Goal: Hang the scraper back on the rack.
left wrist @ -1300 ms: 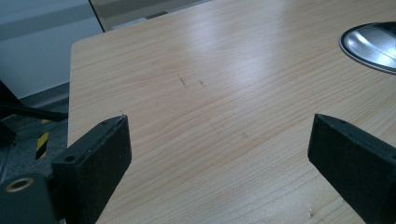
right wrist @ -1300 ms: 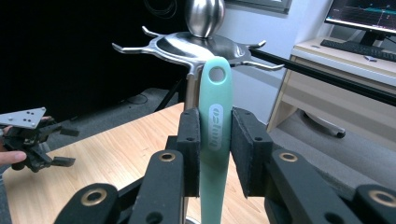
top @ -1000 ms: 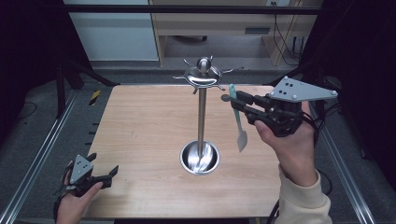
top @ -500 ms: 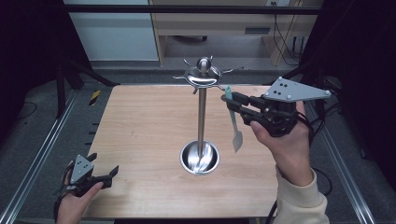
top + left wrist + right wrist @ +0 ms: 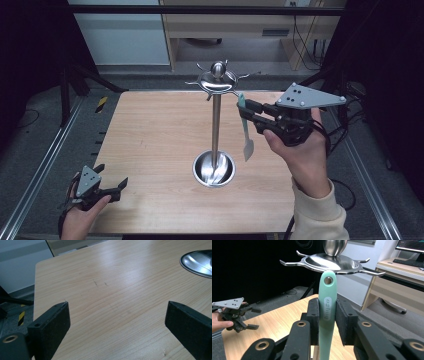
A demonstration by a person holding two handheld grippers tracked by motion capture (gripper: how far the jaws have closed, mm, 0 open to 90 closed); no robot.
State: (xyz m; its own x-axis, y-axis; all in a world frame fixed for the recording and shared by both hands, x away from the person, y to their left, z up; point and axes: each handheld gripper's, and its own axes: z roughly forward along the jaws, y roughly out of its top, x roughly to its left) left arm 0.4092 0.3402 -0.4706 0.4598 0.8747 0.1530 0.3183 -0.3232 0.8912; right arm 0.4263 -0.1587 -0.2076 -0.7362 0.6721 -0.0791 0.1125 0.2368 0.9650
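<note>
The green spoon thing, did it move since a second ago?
Yes. The right gripper, shut on the green-handled utensil the whole time, carried it up and toward the metal stand, so its hanging hole now sits just below a hook. The left gripper stayed open at the table's near corner.

Bright overhead light, glare on wooden table [image 5: 160,130], dark surroundings, slightly soft focus

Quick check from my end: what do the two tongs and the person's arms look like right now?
Both tongs are black, with flat block-shaped jaws, brass-coloured rivets and a grey three-cornered plate with small holes on top. The left tongs and right tongs match. A black cable trails from the right one. The right arm wears a cream sleeve with a ribbed cuff.
</note>
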